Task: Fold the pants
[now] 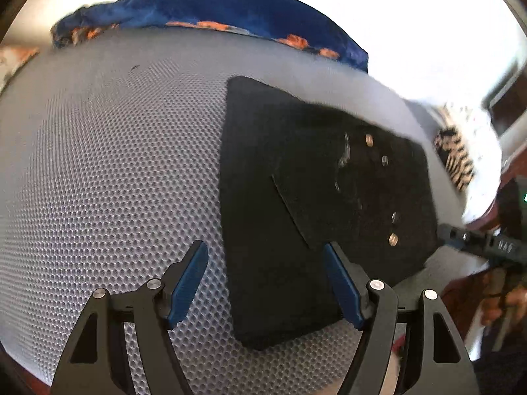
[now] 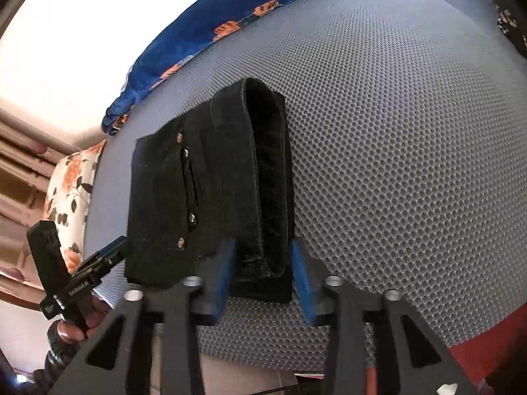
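right gripper (image 2: 263, 279) astride folded pants (image 2: 204, 191) (black)

Bedroom: mattress (image 1: 98, 164), floral pillow (image 2: 70, 184)

Grey mat (image 1: 108, 171) full of little round holes, spread wide. At its far edge, a blue cloth (image 1: 214, 10) with orange flowers. Further left — a white cushion (image 2: 74, 191) with orange flowers. Bright white light behind. Brown wood (image 2: 19, 177) at the left.
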`<state>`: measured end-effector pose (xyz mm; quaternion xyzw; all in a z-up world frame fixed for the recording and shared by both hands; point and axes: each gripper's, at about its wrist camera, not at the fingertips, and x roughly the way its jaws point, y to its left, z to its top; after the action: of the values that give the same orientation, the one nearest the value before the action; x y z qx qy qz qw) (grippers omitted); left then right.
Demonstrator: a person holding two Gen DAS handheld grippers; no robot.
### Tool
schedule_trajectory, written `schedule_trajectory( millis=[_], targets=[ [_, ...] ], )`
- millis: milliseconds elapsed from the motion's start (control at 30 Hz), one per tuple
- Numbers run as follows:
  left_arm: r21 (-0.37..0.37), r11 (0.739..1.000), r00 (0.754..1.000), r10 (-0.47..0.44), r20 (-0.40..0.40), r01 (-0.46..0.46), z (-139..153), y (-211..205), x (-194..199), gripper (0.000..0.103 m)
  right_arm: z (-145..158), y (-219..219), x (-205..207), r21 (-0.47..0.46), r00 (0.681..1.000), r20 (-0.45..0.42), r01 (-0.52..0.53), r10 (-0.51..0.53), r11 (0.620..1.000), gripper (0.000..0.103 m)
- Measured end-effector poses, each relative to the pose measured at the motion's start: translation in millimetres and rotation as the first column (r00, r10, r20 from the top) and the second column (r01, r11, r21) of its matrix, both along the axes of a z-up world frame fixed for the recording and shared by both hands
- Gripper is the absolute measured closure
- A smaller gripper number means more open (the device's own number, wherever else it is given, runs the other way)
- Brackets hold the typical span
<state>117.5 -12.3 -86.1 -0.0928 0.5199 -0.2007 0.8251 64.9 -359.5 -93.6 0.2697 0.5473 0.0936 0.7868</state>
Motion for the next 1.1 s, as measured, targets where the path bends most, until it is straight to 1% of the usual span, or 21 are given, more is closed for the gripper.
schedule_trajectory(
  millis=[33, 67, 167, 233, 367, 500, 567, 633, 700, 733, 867, 900, 1000, 1100],
  targets=[
    [-0.031, 0.999, 1.0, 0.017, -0.02, -0.018, -0.8, 6.4, 4.7, 0.03, 2.1, -2.7, 1.6, 0.011, 1.0, 0.011, -0.001, 0.001, 1.0, 0.048],
    [-0.057, 0.998, 0.999, 0.029, -0.044, -0.032, -2.5, 11.6, 9.6, 0.03, 3.1, -4.2, 3.2, 0.021, 1.0, 0.018, -0.005, 0.004, 1.0, 0.043],
    [-0.098, 0.994, 0.994, 0.047, -0.099, -0.057, -8.0, 19.0, 22.0, 0.03, 3.1, -7.9, 12.5, 0.074, 0.999, 0.036, -0.037, 0.034, 0.997, 0.043],
    [-0.115, 0.991, 0.992, 0.05, -0.119, -0.064, -11.1, 21.3, 28.6, 0.03, -0.7, -9.9, 19.6, 0.095, 0.999, 0.031, -0.046, 0.043, 0.994, 0.043],
    [-0.175, 0.982, 0.983, 0.047, -0.176, -0.078, -18.8, 22.1, 41.4, 0.03, -15.2, -16.1, 34.1, 0.177, 0.999, 0.02, -0.054, 0.051, 0.983, 0.041],
    [-0.195, 0.976, 0.975, 0.052, -0.216, -0.095, -27.4, 21.3, 52.3, 0.03, -30.3, -19.8, 41.7, 0.201, 0.998, -0.002, -0.062, 0.064, 0.978, 0.042],
    [-0.215, 0.973, 0.976, 0.041, -0.213, -0.088, -27.8, 20.1, 57.1, 0.03, -36.6, -21.0, 44.9, 0.214, 0.998, -0.008, -0.064, 0.067, 0.975, 0.042],
    [-0.218, 0.973, 0.976, 0.025, -0.216, -0.073, -28.6, 15.2, 62.7, 0.031, -43.9, -21.1, 49.5, 0.253, 0.996, -0.004, -0.082, 0.086, 0.964, 0.042],
    [-0.229, 0.972, 0.977, 0.01, -0.213, -0.06, -29.8, 9.6, 68.9, 0.031, -49.5, -19.9, 55.3, 0.298, 0.995, 0.005, -0.101, 0.105, 0.949, 0.045],
    [-0.234, 0.971, 0.977, 0.004, -0.214, -0.055, -30.5, 7.4, 72.0, 0.031, -52.3, -19.4, 58.0, 0.315, 0.994, 0.002, -0.105, 0.11, 0.943, 0.049],
    [-0.26, 0.965, 0.979, -0.039, -0.202, -0.015, -32.5, -5.8, 85.1, 0.031, -55.5, -17.2, 66.2, 0.342, 0.989, 0.013, -0.144, 0.148, 0.929, 0.05],
    [-0.266, 0.964, 0.978, -0.065, -0.2, 0.01, -33.6, -12.6, 89.0, 0.031, -56.6, -16.0, 68.8, 0.351, 0.987, 0.019, -0.158, 0.162, 0.923, 0.05],
    [-0.24, 0.969, 0.978, -0.106, -0.177, 0.062, -32.2, -28.9, 95.8, 0.031, -58.6, -12.1, 79.5, 0.379, 0.984, 0.029, -0.175, 0.177, 0.909, 0.05],
    [-0.193, 0.978, 0.983, -0.112, -0.148, 0.082, -29.1, -37.5, 95.4, 0.031, -60.2, -4.8, 92.3, 0.391, 0.981, 0.04, -0.188, 0.188, 0.901, 0.052]
  ],
)
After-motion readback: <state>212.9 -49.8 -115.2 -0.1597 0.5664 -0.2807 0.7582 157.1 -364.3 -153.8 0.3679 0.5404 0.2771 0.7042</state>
